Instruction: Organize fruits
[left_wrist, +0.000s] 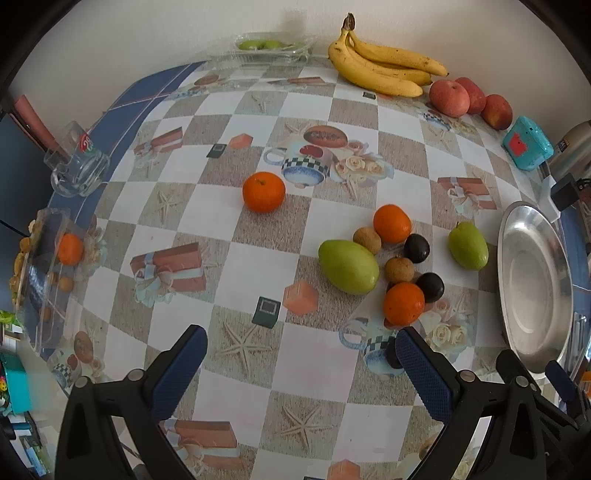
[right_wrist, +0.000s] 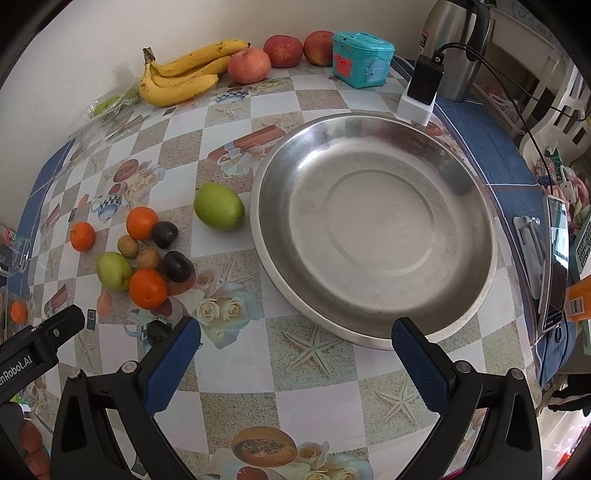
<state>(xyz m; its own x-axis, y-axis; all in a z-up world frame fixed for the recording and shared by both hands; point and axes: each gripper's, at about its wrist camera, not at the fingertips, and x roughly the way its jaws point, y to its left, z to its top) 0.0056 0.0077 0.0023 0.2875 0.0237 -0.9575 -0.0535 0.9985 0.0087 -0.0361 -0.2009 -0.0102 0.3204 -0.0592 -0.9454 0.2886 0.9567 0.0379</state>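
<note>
A cluster of small fruit lies on the checked tablecloth: oranges (left_wrist: 392, 223) (left_wrist: 403, 303), a big green fruit (left_wrist: 348, 266), brown longans (left_wrist: 399, 270) and dark plums (left_wrist: 416, 248). One orange (left_wrist: 263, 192) sits apart to the left. A second green fruit (right_wrist: 218, 207) rests beside the empty steel plate (right_wrist: 373, 225). My left gripper (left_wrist: 301, 354) hovers open just in front of the cluster, holding nothing. In the right wrist view my right gripper (right_wrist: 295, 343) is open over the plate's near rim. A dark plum (right_wrist: 159, 331) lies close to its left finger.
Bananas (left_wrist: 380, 66) and red apples (left_wrist: 450, 98) line the back wall, with a teal box (right_wrist: 362, 59) beside them. A glass mug (left_wrist: 77, 162) and a clear tray (left_wrist: 48, 273) sit at the left edge. A charger block (right_wrist: 421, 88), thermos and phone stand by the plate.
</note>
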